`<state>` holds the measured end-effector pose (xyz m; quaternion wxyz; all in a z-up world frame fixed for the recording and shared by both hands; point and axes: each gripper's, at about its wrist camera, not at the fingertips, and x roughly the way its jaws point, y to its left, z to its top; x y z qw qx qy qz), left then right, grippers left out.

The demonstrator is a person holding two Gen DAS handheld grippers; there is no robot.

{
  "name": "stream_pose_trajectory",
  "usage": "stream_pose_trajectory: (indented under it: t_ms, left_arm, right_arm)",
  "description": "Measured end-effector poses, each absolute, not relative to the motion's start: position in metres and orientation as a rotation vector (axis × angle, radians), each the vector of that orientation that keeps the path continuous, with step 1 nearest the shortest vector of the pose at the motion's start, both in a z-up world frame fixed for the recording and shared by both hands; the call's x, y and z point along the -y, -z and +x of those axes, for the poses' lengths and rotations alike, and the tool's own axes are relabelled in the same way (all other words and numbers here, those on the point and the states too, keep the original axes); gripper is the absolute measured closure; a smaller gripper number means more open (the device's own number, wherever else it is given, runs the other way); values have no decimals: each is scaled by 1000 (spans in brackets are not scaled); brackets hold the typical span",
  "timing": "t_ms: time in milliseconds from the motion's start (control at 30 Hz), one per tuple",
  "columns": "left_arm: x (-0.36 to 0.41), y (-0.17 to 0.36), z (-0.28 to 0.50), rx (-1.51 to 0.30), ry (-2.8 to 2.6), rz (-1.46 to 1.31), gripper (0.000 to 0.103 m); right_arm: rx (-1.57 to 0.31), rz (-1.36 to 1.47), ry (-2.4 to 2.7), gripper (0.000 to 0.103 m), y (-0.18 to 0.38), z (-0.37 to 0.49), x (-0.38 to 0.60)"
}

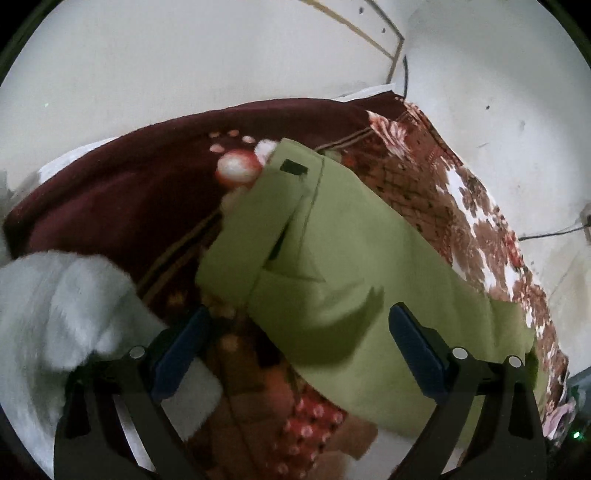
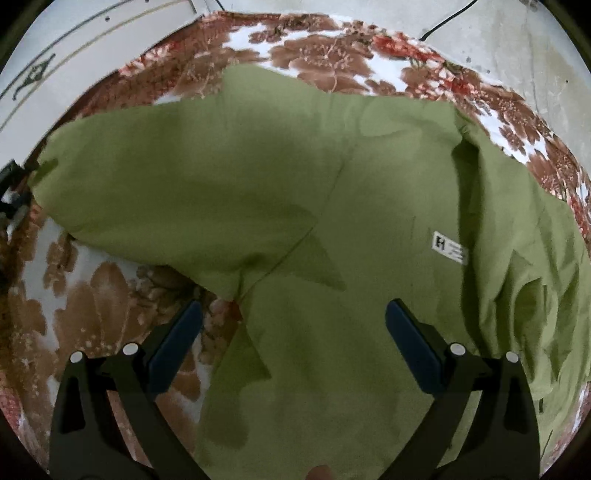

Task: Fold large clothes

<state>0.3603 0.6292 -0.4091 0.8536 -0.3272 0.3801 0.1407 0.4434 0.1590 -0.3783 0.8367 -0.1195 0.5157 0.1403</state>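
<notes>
A large olive-green garment (image 1: 332, 266) lies spread on a floral blanket (image 1: 476, 206), partly folded, with a small dark tag near its far end. My left gripper (image 1: 295, 332) hovers open above the garment's near edge, nothing between its blue pads (image 1: 181, 350). In the right wrist view the same green garment (image 2: 295, 192) fills most of the frame, with a sleeve folded across to the left and a white label (image 2: 450, 248) at the right. Open over the cloth hangs my right gripper (image 2: 293, 332), holding nothing.
A white fluffy item (image 1: 55, 306) lies at the left beside the left gripper. The maroon part of the blanket (image 1: 122, 192) stretches behind it. Pale floor (image 2: 517, 48) with a black cable (image 2: 443, 22) borders the blanket (image 2: 103, 295) on the far side.
</notes>
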Motion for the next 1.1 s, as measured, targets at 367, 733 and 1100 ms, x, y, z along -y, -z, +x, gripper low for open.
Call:
stream_pose_trajectory:
  t_ms: [367,733,1100]
  left_arm:
    - [-645,411,381,-845,-319,-726,65]
    - [-593,315,382,-673,-191,-698,94]
    - [-443,189,424,-568,41,-519,95]
  right_arm:
    - [-1133,-241,-318,5,399,450,-192]
    - [-1155,-278,-297,5,415,453,-197]
    - [-1111,-320,-343,4,424,442,-200]
